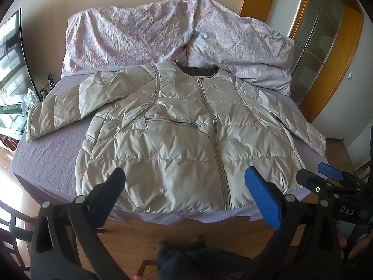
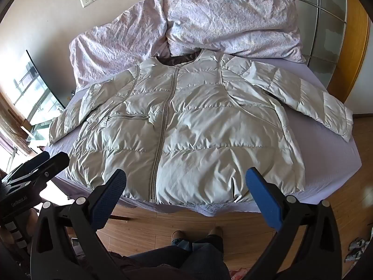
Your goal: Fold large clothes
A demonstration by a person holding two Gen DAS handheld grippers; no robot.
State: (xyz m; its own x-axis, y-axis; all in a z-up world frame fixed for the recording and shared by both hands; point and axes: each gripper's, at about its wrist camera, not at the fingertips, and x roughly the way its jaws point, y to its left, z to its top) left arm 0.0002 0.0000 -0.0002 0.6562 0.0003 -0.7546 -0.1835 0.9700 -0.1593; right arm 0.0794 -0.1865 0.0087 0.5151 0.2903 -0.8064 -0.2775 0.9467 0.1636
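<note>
A pale quilted jacket (image 1: 177, 140) is spread flat, zipped, on the bed (image 1: 46, 163), below the rumpled duvet (image 1: 144, 35). Left gripper (image 1: 184, 193) and right gripper (image 2: 185, 193) are held wide apart, empty, above its hem.

A jacket (image 1: 177, 135) lies flat on the bed (image 1: 44, 149), front side up, with its bottom edge at the near edge of the bed. One sleeve (image 1: 58, 114) reaches out to the left and the other sleeve (image 2: 310, 100) to the right. Behind the jacket, a bunched blanket (image 1: 163, 37) lies across the far end of the bed. Both tools hang over the floor (image 2: 244, 224), in front of the bed.
</note>
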